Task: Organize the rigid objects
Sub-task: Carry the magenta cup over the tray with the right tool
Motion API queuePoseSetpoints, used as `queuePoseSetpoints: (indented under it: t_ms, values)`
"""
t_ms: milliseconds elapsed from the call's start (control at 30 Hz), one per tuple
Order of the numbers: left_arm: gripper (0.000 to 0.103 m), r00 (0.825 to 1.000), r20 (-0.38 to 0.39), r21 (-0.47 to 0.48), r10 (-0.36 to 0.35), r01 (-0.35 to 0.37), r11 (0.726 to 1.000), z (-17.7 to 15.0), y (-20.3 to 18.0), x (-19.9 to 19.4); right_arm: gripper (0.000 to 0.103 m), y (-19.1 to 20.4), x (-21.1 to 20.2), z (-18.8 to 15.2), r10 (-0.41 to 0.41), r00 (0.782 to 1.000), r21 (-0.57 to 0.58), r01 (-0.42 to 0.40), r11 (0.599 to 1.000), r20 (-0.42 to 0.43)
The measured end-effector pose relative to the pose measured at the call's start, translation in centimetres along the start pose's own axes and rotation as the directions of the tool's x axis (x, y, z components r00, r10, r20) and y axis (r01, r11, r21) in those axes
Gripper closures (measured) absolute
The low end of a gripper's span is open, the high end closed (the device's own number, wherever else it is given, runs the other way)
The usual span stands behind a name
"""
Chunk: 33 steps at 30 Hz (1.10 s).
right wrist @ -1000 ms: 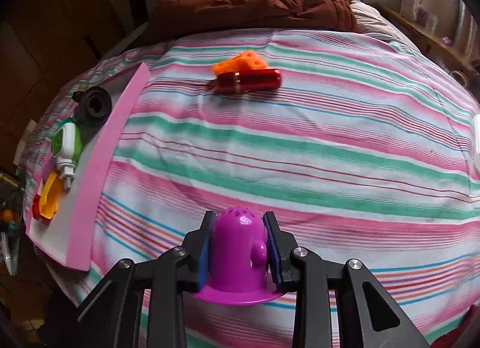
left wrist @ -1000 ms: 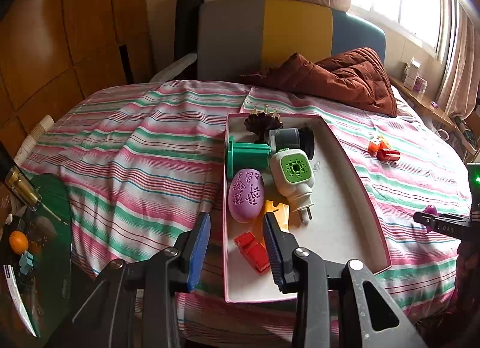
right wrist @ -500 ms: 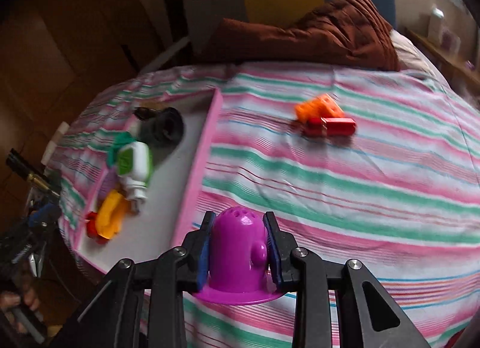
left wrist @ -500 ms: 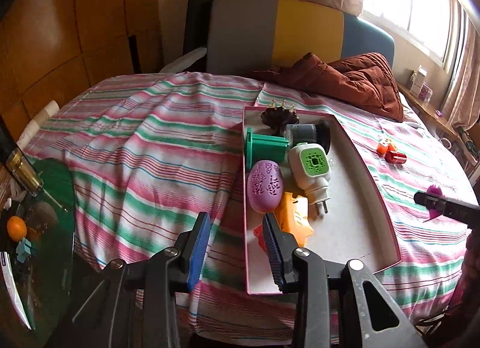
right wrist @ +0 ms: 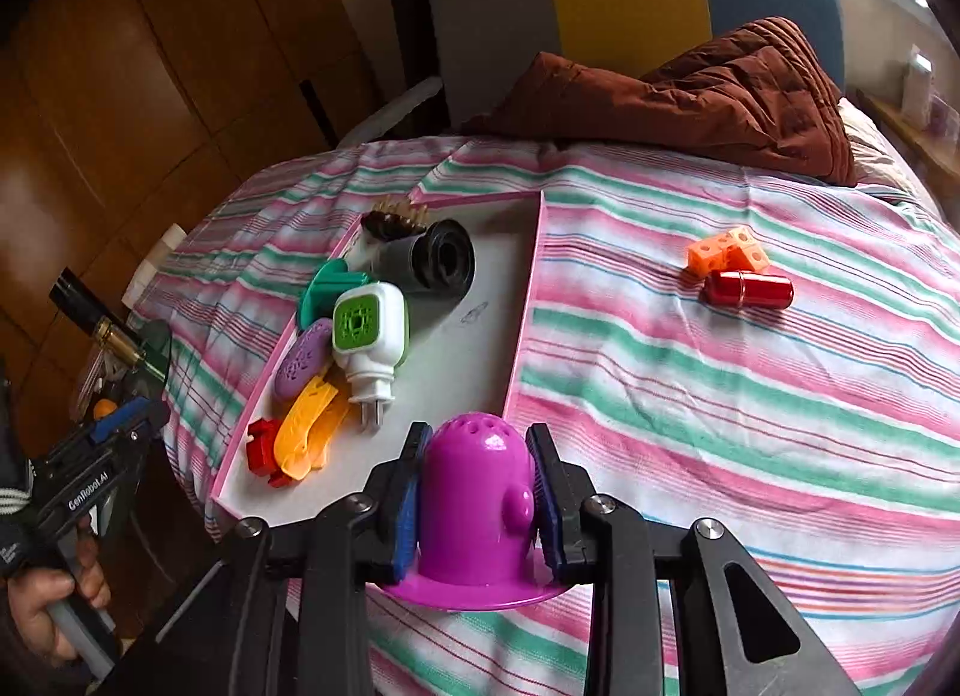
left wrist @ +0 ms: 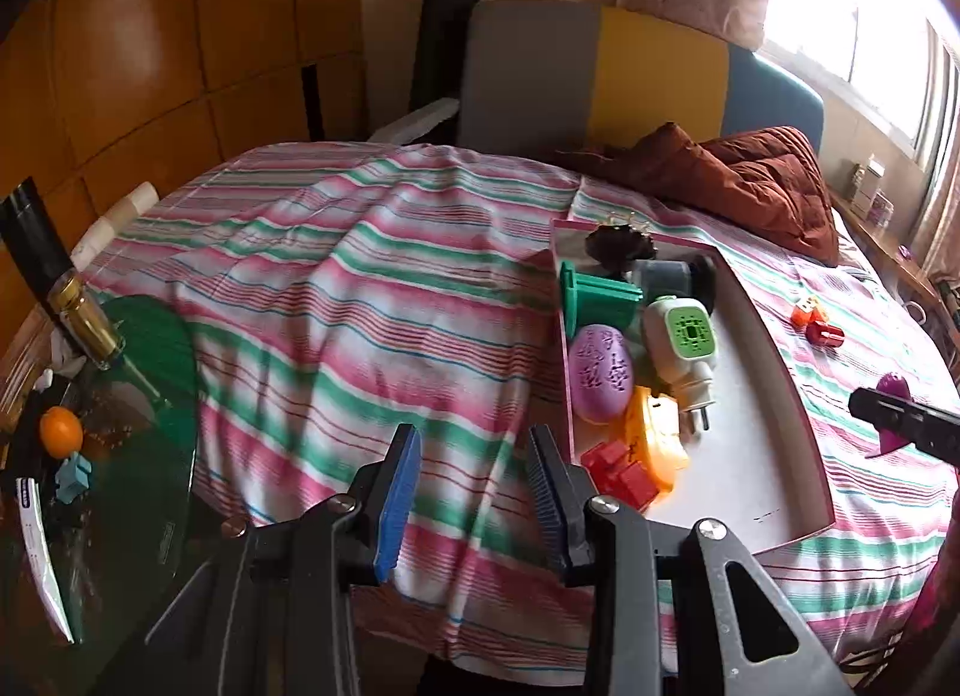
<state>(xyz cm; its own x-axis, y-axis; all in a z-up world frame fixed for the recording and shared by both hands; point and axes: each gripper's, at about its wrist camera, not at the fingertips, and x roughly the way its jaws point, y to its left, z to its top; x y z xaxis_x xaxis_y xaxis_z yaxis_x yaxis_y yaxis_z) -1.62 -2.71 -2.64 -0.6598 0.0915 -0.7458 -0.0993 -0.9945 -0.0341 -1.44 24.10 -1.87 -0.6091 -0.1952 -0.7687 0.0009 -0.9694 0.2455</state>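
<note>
Over the near right corner of the tray [right wrist: 528,288], right gripper [right wrist: 477,507] clamped on a purple dome [right wrist: 477,492], pads on its flanks, brim hanging free below — probably held so for setting down on the bare right half of the tray. Along the tray's left side, a row already packed: plug [right wrist: 369,336], purple oval [right wrist: 303,357], orange piece [right wrist: 309,423], grey roll [right wrist: 429,258]. Right of the tray, on the bedspread [right wrist: 720,426], orange cubes [right wrist: 727,248] and red cylinder [right wrist: 748,289] touching, not yet gathered. Left of the tray, left gripper [left wrist: 474,495] spread apart, holding nothing.
</note>
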Motion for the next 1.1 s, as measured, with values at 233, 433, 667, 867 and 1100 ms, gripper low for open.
queuePoseSetpoints:
  t_ms: [233, 433, 667, 867, 1100]
  values:
    - [0.067, 1.000, -0.015, -0.005, 0.002, -0.002, 1.000, -0.3, 0.3, 0.2, 0.071, -0.8, 0.2, -0.9, -0.014, 1.000, 0.031, 0.015, 0.999, -0.020]
    - [0.067, 1.000, -0.011, 0.017, -0.004, 0.004, 1.000, -0.1, -0.6, 0.1, 0.071, 0.7, 0.3, -0.1, 0.035, 0.999, -0.003, -0.035, 0.999, -0.007]
    - [0.067, 1.000, 0.009, 0.048, -0.021, 0.021, 0.999, 0.7, -1.8, -0.4, 0.071, 4.3, 2.8, 0.0, 0.083, 0.995, -0.069, -0.086, 0.994, -0.045]
    - [0.067, 1.000, 0.015, 0.066, -0.018, 0.017, 0.998, 0.8, -2.3, -0.6, 0.071, 5.4, 3.7, -1.2, 0.092, 0.993, -0.090, -0.099, 0.991, -0.078]
    - [0.067, 0.999, 0.011, 0.055, -0.034, 0.033, 0.998, 0.9, -2.5, -0.8, 0.071, 6.0, 4.1, -1.2, 0.088, 0.993, -0.095, -0.095, 0.991, -0.076]
